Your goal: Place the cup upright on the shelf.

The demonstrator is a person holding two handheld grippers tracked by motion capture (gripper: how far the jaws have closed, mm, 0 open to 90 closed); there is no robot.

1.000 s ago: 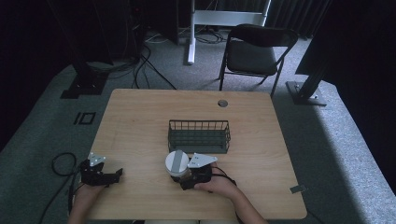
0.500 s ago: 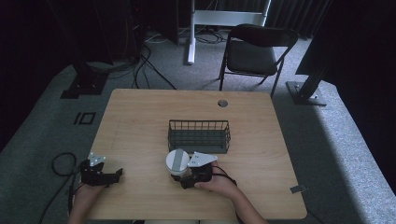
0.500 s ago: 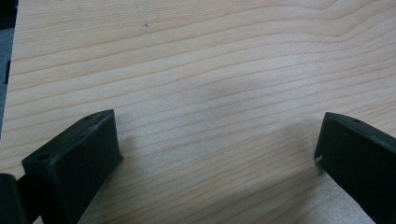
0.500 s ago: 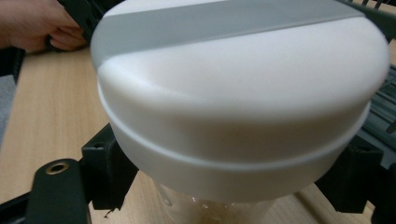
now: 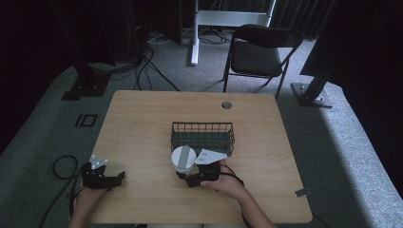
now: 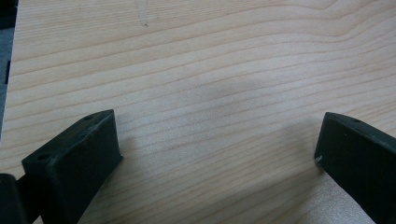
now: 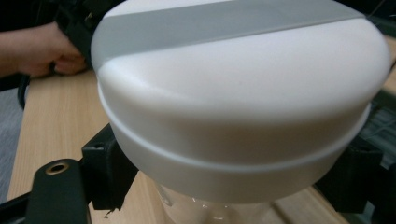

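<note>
Recording studio or lab: wooden table [image 5: 142, 123] on grey carpet [image 5: 47, 118], black curtains [image 5: 361, 42], floor cables [image 5: 147, 61], folding chair [image 5: 259, 54], stand bases [image 5: 311, 95].

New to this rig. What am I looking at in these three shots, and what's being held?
There is no robot arm here: a person sits at a light wooden table and holds a hand-held pair of black two-jaw tongs in each hand.

The high view comes from a fixed camera above the person's side. It shows the left tongs near the table's left front corner, the right tongs at the middle front, and a dark wire mesh basket just behind them. A small round hole sits near the far edge.

The other two pictures come from cameras riding on the tongs. The left gripper view looks down at bare wood, jaws wide apart and holding nothing. The right gripper view shows a clear container with a round white lid crossed by a grey stripe, with a jaw on each side of it, apparently gripping it.
</note>
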